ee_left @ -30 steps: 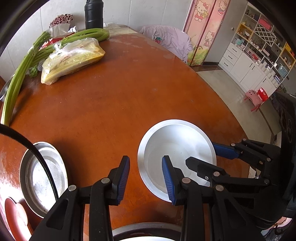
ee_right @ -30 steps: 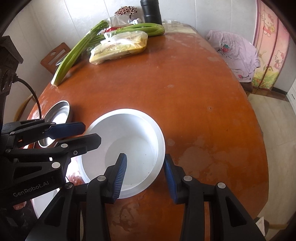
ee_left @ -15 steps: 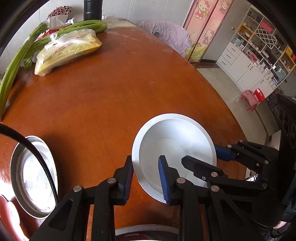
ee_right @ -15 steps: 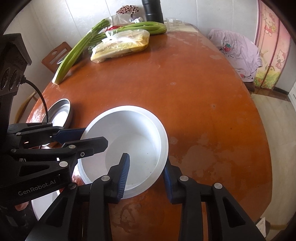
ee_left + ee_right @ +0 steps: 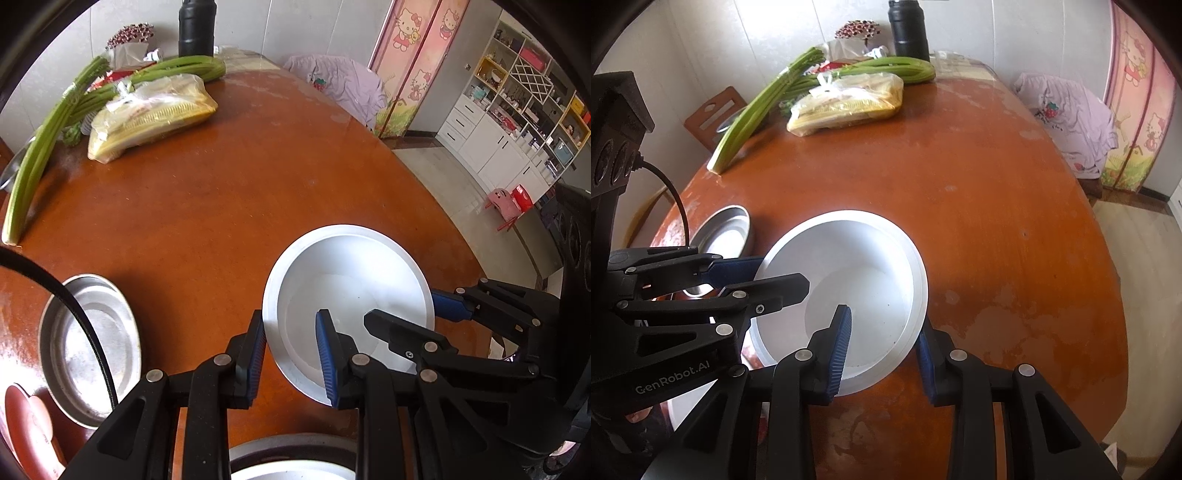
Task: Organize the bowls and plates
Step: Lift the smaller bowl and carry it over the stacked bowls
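Observation:
A wide white bowl (image 5: pixel 354 280) sits near the front of the orange table; it also shows in the right wrist view (image 5: pixel 857 273). My left gripper (image 5: pixel 291 354) straddles the bowl's left rim, one finger inside and one outside, closing on it. My right gripper (image 5: pixel 882 350) straddles the right rim the same way. Both grippers appear to grip the rim. A metal dish (image 5: pixel 88 343) lies to the left, also seen in the right wrist view (image 5: pixel 726 230).
A bag of yellow food (image 5: pixel 151 114), long green stalks (image 5: pixel 40 147) and a black bottle (image 5: pixel 195 26) lie at the table's far side. Another metal rim (image 5: pixel 291 461) shows at the near edge. A red object (image 5: pixel 26 424) lies at the front left.
Both grippers have moved in onto the white bowl's rim and narrowed around it. The bowl appears slightly raised and tilted compared with before.

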`<state>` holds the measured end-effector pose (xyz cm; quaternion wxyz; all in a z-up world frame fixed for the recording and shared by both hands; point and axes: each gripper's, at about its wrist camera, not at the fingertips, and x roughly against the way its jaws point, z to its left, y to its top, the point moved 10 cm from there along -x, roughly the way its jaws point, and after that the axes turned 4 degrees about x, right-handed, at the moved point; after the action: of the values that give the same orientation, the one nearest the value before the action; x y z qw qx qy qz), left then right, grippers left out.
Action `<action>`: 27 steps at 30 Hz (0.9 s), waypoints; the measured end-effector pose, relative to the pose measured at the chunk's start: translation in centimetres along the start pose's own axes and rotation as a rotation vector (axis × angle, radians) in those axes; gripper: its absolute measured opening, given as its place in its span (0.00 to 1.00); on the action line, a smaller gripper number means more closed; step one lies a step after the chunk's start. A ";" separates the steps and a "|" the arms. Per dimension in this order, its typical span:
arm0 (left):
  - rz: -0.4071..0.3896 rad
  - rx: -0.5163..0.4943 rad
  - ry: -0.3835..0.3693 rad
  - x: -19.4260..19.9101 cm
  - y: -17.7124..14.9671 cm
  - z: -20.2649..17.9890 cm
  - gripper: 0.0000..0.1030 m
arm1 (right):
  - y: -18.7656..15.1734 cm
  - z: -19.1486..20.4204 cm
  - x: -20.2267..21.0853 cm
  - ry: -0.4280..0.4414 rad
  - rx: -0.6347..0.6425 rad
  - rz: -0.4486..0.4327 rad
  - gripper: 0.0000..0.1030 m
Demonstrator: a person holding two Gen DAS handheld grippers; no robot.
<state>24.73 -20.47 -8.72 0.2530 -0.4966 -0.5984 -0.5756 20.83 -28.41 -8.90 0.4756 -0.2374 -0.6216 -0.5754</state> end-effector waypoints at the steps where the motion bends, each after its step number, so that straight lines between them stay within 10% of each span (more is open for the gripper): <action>1: -0.007 -0.002 0.003 0.4 0.0 0.1 0.26 | 0.1 0.2 0.2 0.001 0.004 -0.006 0.35; 27: -0.136 0.025 0.050 8.2 -1.8 2.2 0.26 | 1.6 6.3 5.1 0.010 0.118 -0.104 0.35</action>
<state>20.58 -15.63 -2.78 0.2342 -0.4369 -0.6314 -0.5963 18.02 -23.41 -3.00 0.4614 -0.1736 -0.6635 -0.5629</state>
